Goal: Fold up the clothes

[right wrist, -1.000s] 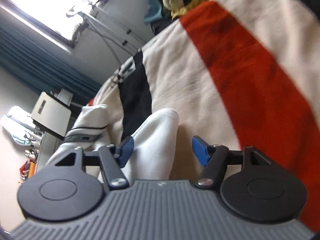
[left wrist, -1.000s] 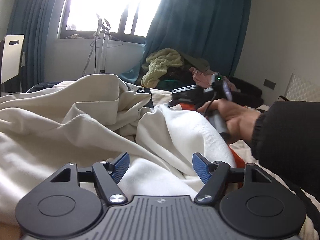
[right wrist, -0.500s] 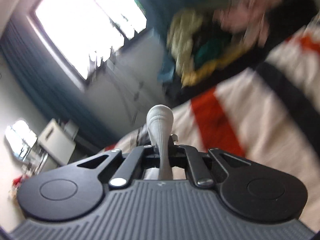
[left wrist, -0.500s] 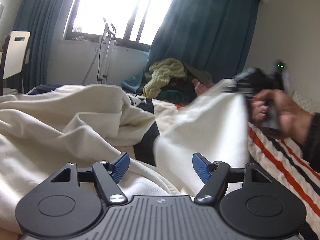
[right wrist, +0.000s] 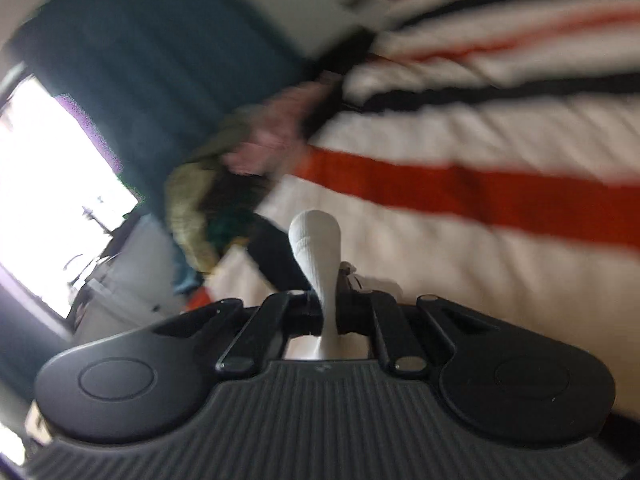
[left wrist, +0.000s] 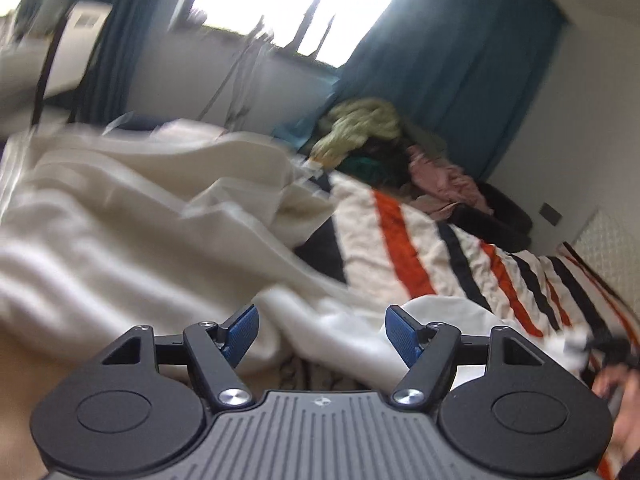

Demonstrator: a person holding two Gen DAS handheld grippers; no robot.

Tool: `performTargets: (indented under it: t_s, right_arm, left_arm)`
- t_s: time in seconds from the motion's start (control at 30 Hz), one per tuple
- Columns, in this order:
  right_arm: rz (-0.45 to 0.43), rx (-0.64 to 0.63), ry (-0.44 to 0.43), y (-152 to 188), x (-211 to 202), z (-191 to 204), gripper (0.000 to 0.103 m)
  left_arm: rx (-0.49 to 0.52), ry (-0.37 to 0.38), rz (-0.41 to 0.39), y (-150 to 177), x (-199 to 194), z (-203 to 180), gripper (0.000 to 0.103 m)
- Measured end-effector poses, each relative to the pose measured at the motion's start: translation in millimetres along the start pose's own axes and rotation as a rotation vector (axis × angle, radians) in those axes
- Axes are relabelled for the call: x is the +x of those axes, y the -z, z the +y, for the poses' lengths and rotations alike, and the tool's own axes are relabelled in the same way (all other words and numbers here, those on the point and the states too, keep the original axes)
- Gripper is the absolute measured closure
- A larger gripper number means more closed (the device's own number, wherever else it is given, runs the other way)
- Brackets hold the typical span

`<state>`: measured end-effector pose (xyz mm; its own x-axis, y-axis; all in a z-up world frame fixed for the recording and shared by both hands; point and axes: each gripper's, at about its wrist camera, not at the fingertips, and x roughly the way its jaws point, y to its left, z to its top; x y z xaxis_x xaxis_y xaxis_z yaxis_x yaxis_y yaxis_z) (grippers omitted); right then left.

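A large cream-white garment (left wrist: 120, 220) lies crumpled over the left half of the bed. One white end of it (left wrist: 440, 312) stretches towards the lower right. My left gripper (left wrist: 320, 332) hovers low over that cloth, open, its blue pads (left wrist: 240, 332) clear of the fabric. In the right wrist view my right gripper (right wrist: 330, 304) is shut on a bunched ribbed fold of the white garment (right wrist: 314, 236), which sticks up between the jaws. The right gripper (left wrist: 608, 348) and the hand (left wrist: 616, 392) holding it show blurred at the left view's lower right edge.
A bedspread striped white, orange and black (left wrist: 420, 248) covers the bed. A pile of other clothes (left wrist: 360, 128) sits at the far end under teal curtains (left wrist: 460, 60). A window (left wrist: 300, 4) and a white chair (left wrist: 76, 44) are on the left, and a wall on the right.
My right gripper shut on the white fold and swept it fast from the bed's middle to the lower right, stretching the cloth out. The left gripper rolled and shifted slightly, staying open.
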<state>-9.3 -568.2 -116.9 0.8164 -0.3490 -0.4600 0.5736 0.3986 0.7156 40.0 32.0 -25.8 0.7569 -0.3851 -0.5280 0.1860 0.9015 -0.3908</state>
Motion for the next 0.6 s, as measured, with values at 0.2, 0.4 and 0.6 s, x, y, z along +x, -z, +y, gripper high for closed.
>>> performTargets:
  t_s: [0.2,0.4,0.6]
  right_arm:
    - [0.175,0.244,0.140,17.5,-1.4,-43.9,0.094]
    - [0.245,0.359,0.067,27.8,-2.9,-60.2,0.046]
    - [0.278,0.472,-0.004,34.4,-8.4,-71.6,0.034]
  left_arm:
    - [-0.324,-0.055,0.158,-8.9,4.3,73.9,0.024]
    - [-0.478,-0.145,0.180,-10.7,-3.2,140.7,0.022]
    - [-0.718,-0.176,0.157,-0.5,5.4,186.2,0.022]
